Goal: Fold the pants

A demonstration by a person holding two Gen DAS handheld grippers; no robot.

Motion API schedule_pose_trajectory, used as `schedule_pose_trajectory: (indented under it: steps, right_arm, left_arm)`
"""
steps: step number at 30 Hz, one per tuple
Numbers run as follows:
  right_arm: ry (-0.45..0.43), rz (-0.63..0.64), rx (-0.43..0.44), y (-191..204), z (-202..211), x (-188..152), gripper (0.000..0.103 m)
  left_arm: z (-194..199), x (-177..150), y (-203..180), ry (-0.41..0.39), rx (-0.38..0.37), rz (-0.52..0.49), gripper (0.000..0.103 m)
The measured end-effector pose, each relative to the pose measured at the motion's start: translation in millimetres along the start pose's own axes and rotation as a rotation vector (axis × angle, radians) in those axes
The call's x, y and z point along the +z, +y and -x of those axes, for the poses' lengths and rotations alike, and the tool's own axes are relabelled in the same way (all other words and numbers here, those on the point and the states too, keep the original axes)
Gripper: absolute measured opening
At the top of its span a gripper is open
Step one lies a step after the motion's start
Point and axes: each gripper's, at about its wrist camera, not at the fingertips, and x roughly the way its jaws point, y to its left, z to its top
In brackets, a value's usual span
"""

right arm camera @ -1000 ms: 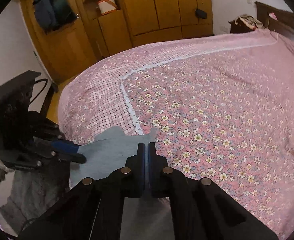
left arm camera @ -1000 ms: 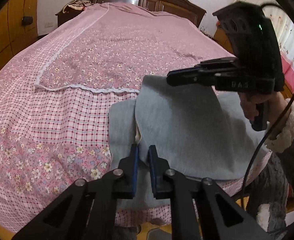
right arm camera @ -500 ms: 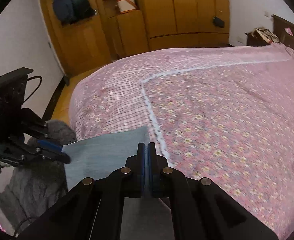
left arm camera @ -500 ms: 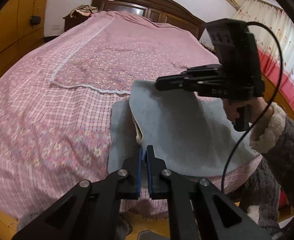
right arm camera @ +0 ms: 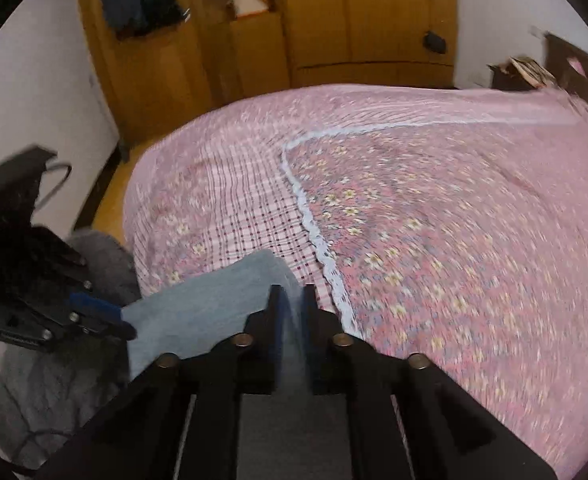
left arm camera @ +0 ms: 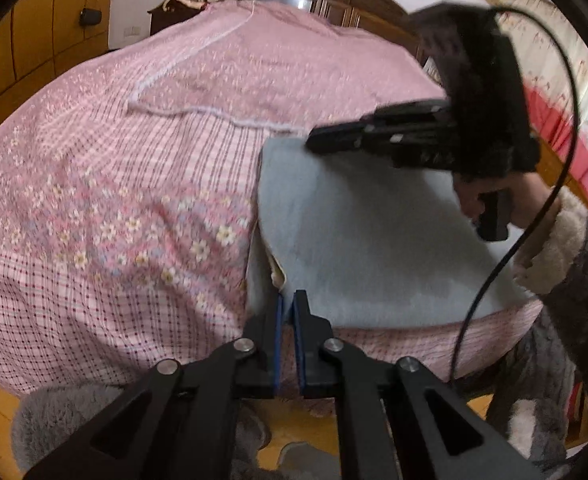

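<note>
Bed (left arm camera: pixel 141 208): pink floral cover, fills the scene.
Pants (left arm camera: pixel 366 240): grey, folded flat at the near edge.
Left gripper (left arm camera: pixel 287 304): clamped on the pants' near-left corner.
Right gripper (right arm camera: pixel 292 300): jaws just parted slightly, cloth between, far corner.

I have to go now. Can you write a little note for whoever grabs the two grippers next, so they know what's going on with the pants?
Left gripper: shut on the pants at the near edge.
Right gripper: jaws have just been opening, cloth between them at the far corner, grip letting go.
Pants: grey, lying folded over on the pink bedspread near the bed's edge.
Done: one fold laid down.
Left: release the left side, then probably fold again and smooth.
</note>
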Motion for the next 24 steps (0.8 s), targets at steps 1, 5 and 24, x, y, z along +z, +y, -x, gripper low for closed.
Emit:
schedule_pose_trajectory:
  steps: [1, 5, 24]
  right_arm:
    - [-0.019, -0.021, 0.013, -0.8, 12.3, -6.8, 0.026]
    - [-0.065, -0.055, -0.049, -13.3, 77.1, -49.8, 0.030]
    - [-0.263, -0.620, -0.583, -147.9, 385.4, -302.3, 0.058]
  left_arm:
    - [1.5, -0.8, -0.4, -0.006, 0.010, -0.003, 0.006]
    - [13.3, 3.5, -6.3, -0.010, 0.042, -0.063, 0.018]
    - [-78.7, 154.1, -229.9, 0.006, -0.415, -0.468, 0.036]
